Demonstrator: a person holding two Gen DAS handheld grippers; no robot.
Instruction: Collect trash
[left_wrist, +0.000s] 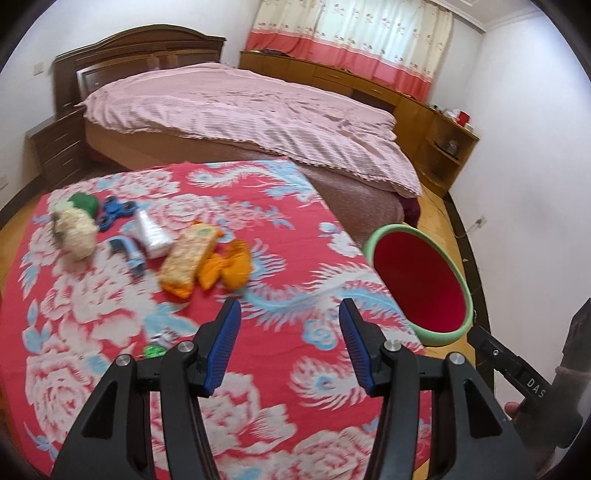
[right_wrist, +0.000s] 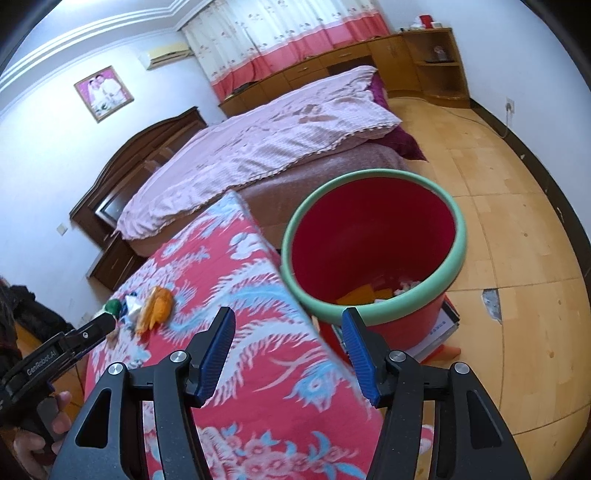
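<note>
The left gripper (left_wrist: 290, 317) tilts down over a red flowered cloth (left_wrist: 258, 369), its blue-padded jaws parted and empty, with a cluster of trash (left_wrist: 184, 258) lying on the cloth ahead to its left. To the right, the right gripper (right_wrist: 288, 326) tilts down at the cloth's edge beside a red bucket (right_wrist: 369, 236) with a green rim, some scraps inside. Its jaws, about half open, hold nothing.

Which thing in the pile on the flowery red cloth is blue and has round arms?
The blue three-armed plastic spinner toy, lying between the green lump and the white tube. The other blue piece looks straight instead.
</note>
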